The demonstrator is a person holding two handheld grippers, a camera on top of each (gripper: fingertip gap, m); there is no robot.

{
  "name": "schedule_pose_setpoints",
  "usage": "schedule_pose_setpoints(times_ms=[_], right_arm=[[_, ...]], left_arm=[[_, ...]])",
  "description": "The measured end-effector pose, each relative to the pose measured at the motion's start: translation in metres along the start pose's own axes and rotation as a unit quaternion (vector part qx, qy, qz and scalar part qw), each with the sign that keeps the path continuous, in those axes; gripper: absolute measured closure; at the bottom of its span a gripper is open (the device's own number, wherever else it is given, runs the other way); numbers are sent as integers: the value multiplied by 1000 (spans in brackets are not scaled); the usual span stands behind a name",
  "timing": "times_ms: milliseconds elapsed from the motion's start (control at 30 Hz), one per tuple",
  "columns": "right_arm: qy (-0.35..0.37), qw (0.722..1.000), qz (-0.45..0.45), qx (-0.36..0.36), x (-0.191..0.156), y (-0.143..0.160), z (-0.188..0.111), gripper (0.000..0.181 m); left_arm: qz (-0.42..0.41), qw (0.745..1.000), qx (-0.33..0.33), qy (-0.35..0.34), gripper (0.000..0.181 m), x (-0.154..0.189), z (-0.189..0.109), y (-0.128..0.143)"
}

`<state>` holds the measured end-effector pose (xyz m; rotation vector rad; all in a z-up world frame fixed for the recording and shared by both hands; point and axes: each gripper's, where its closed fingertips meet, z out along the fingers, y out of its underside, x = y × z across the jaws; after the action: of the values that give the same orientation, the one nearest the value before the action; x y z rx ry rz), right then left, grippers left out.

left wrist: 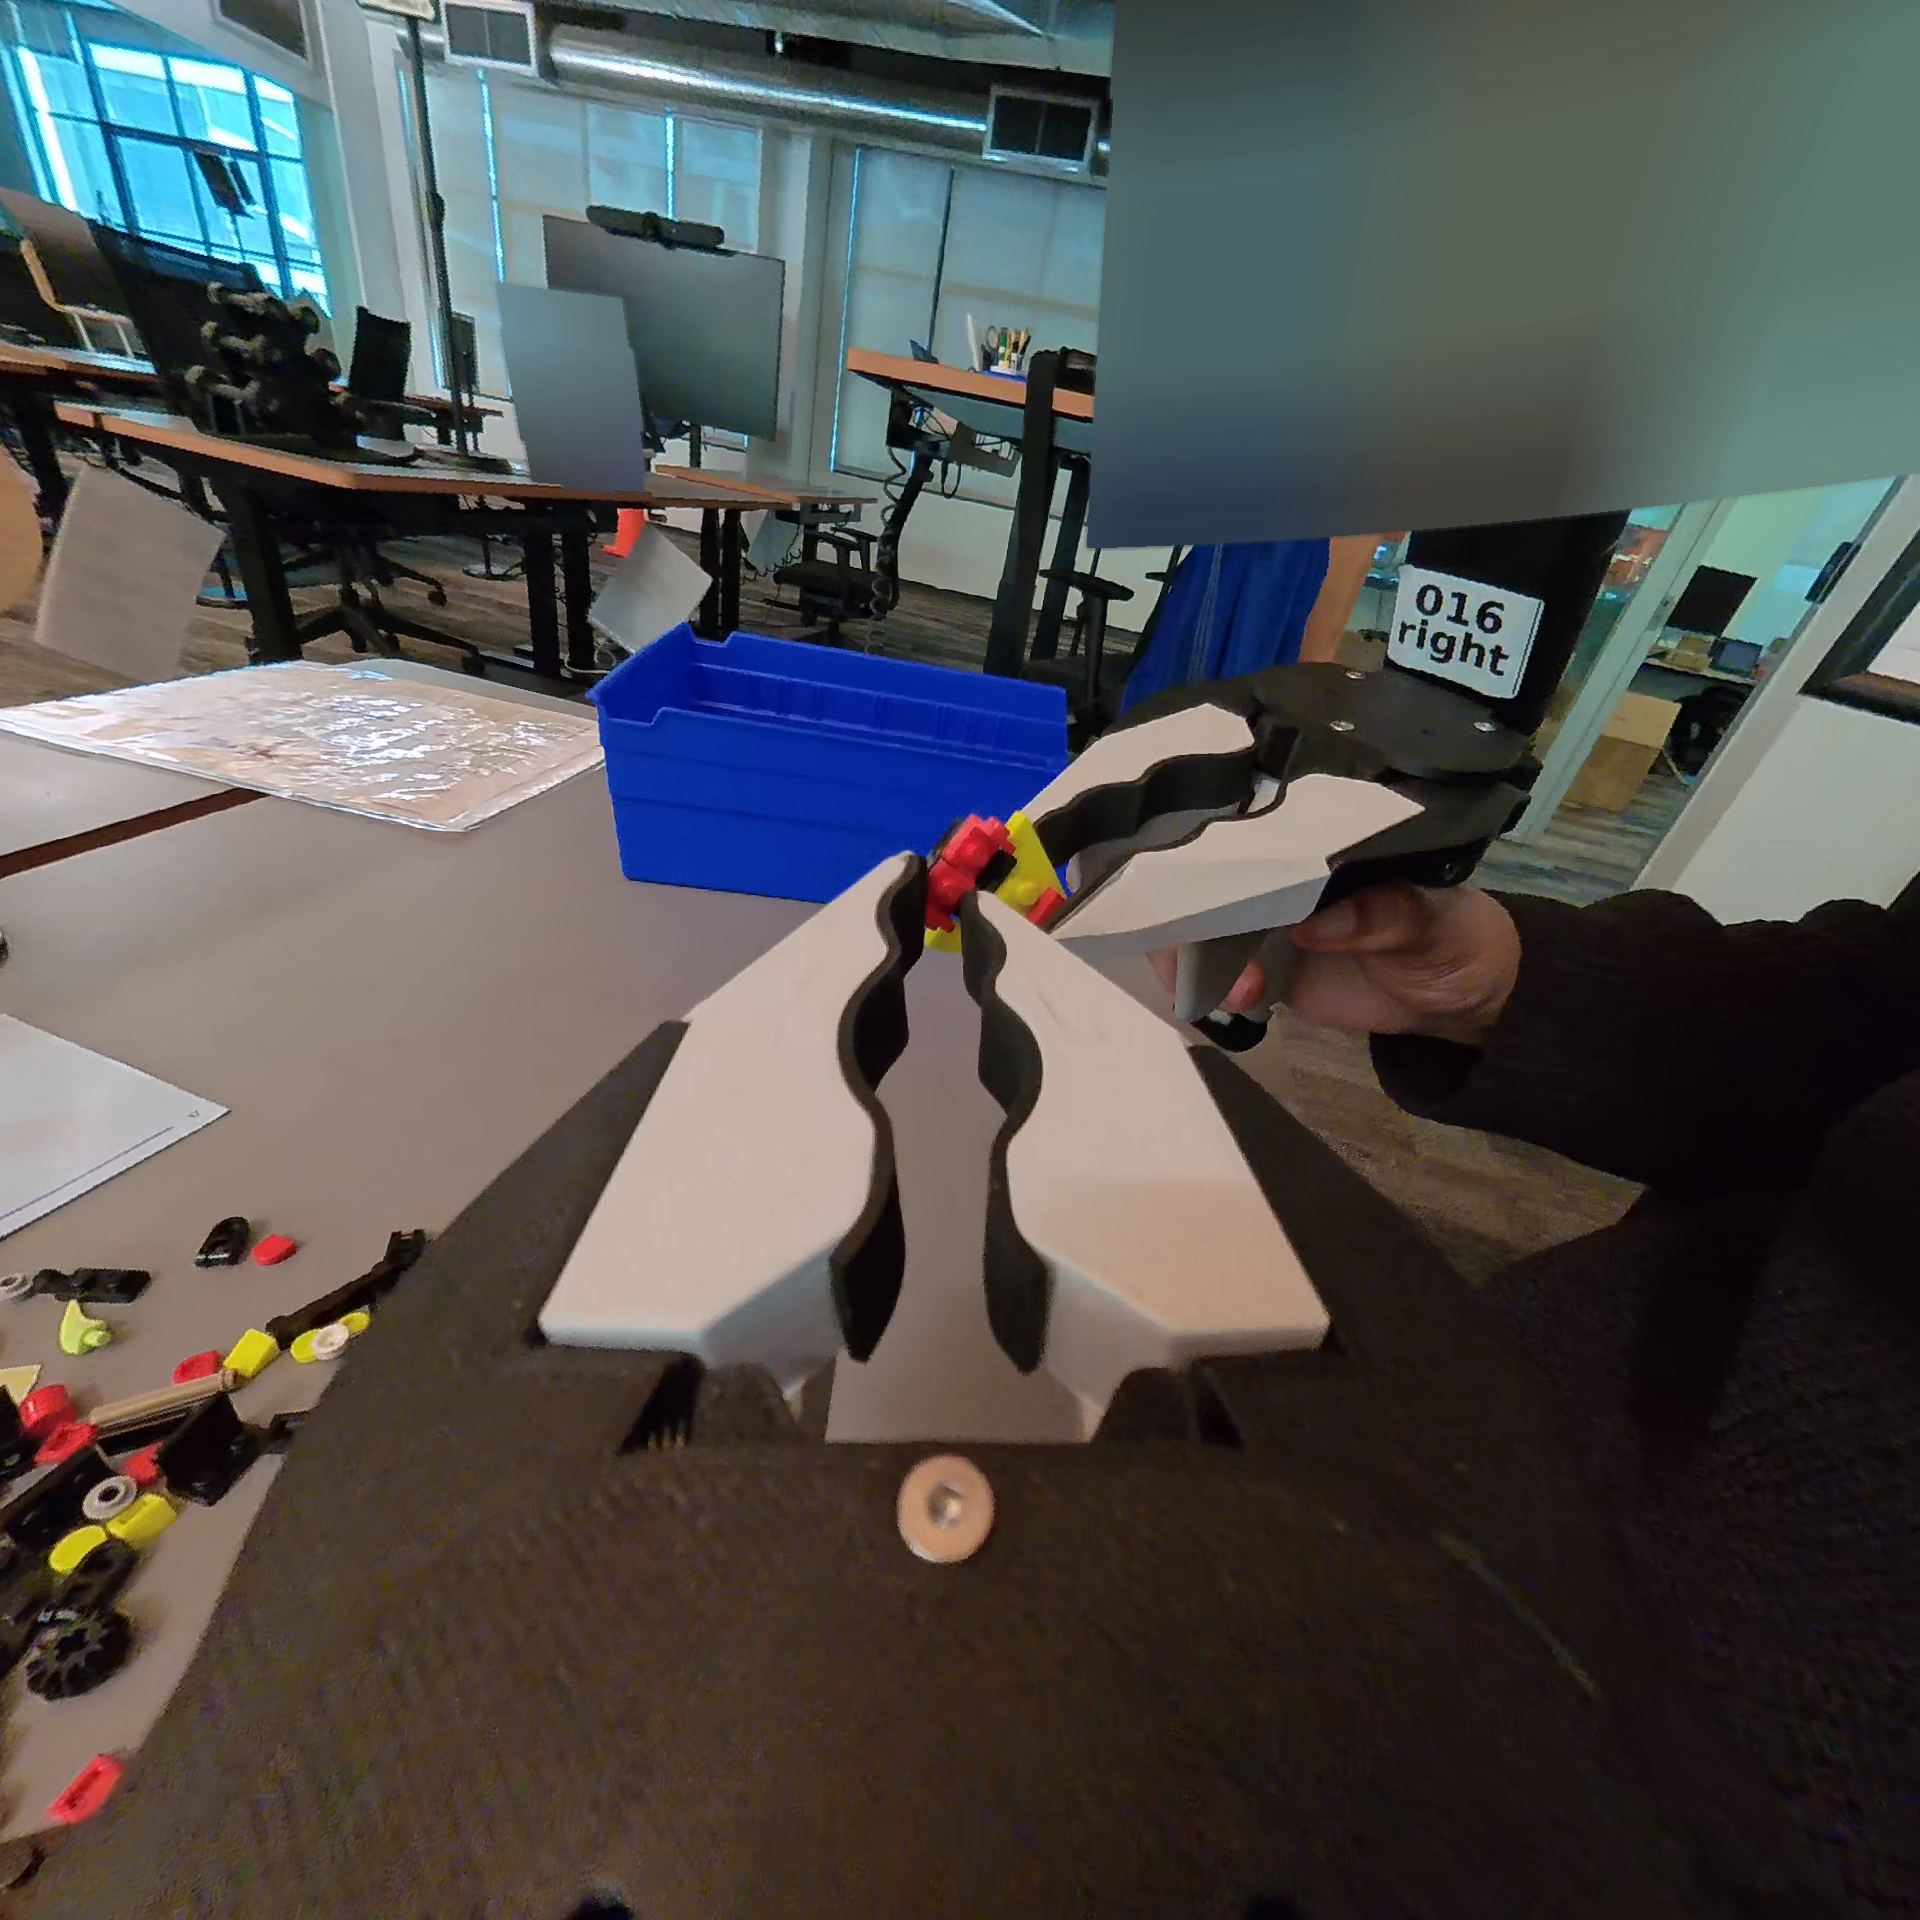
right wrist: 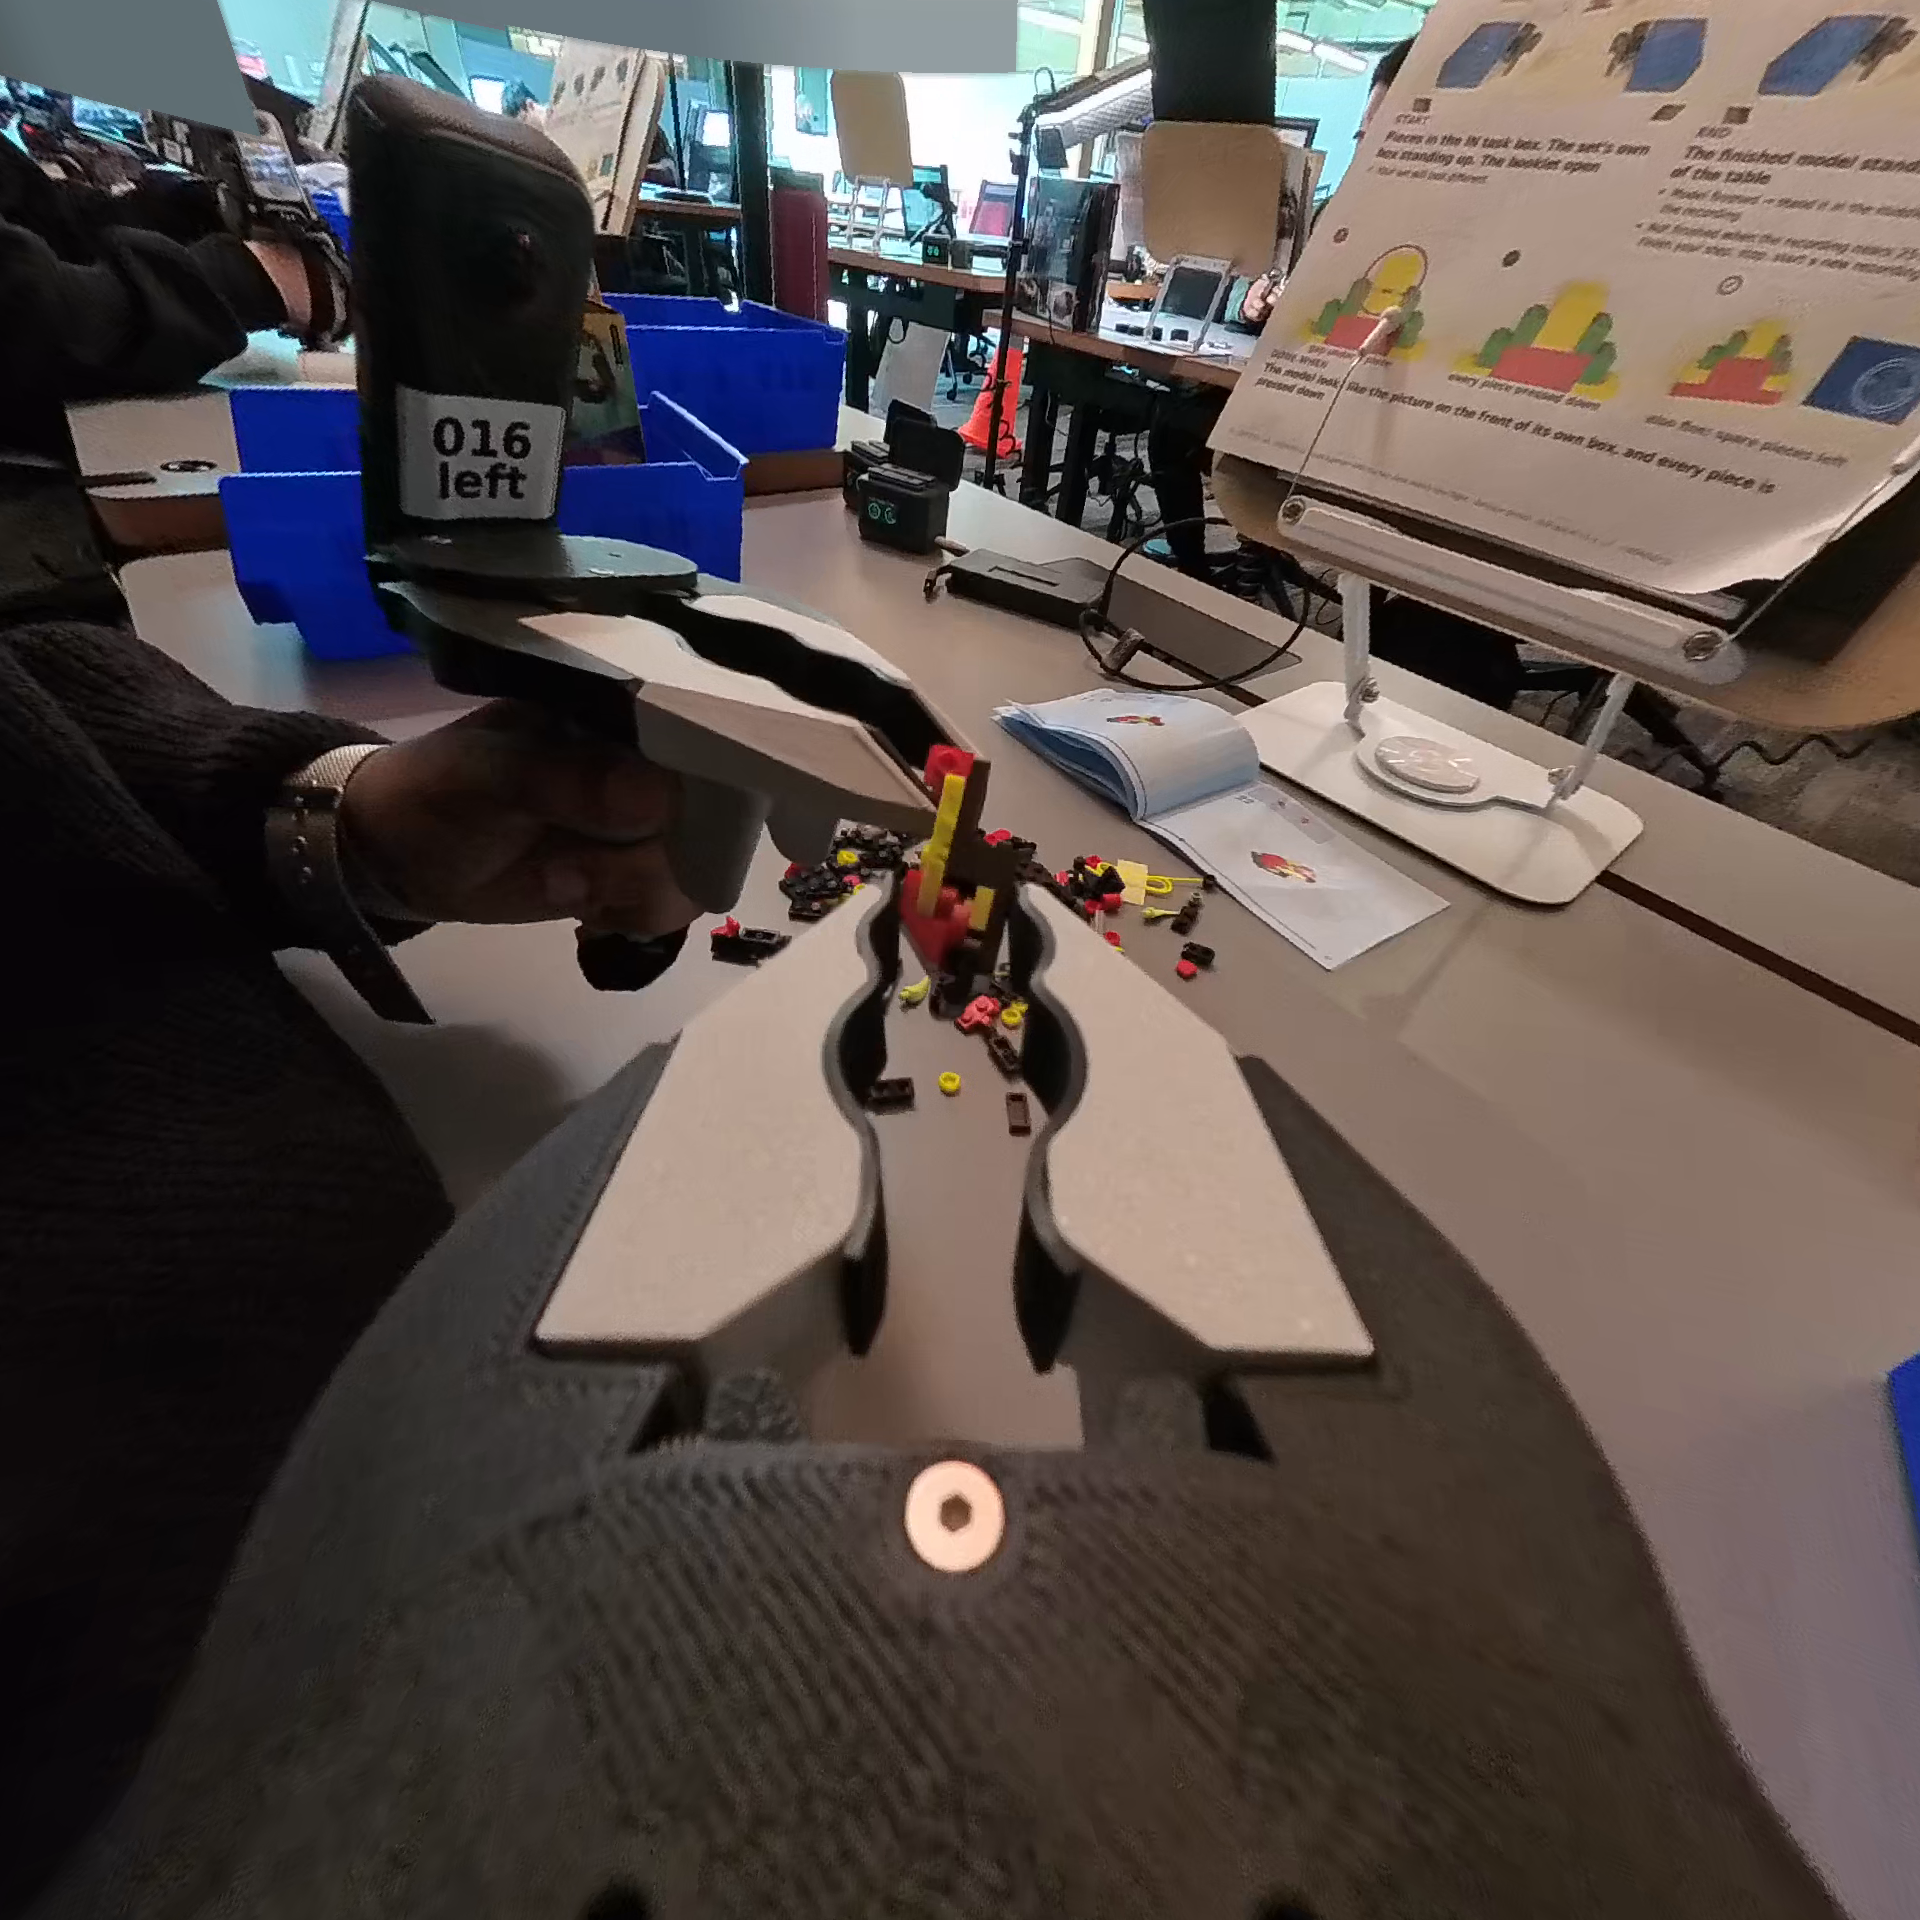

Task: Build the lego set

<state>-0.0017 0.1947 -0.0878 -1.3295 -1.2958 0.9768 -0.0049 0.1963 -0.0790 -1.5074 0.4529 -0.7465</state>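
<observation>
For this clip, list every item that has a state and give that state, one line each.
left gripper: shut on the lego assembly, held above the table.
right gripper: shut on the same assembly from the opposite side.
lego assembly: partly built, red, yellow and black, held in the air.
loose lego pieces: scattered on the table.
instruction booklet: open, flat.
blue bin: upright, looks empty.

Above a grey table [right wrist: 1558, 1195] strewn with loose pieces [right wrist: 987, 1039], both grippers, right gripper [right wrist: 951, 920] and left gripper [right wrist: 961, 800], gripped one red-yellow-black lego assembly [right wrist: 951, 883].
</observation>
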Motion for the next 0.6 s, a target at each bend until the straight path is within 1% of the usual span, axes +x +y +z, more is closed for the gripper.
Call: schedule_pose_setpoints(times_ms=[100,267,600], right_arm=[[-4,1000,3,-3,2,2,0,162],[-14,1000,5,-5,2,4,-2,162],[-21,999,-8,-23,2,11,-5,163]], left_arm=[[4,1000,-9,-3,178,-1,1,3],[-29,999,-14,16,177,0,2,5],[-45,998,-33,23,176,1,5,13]])
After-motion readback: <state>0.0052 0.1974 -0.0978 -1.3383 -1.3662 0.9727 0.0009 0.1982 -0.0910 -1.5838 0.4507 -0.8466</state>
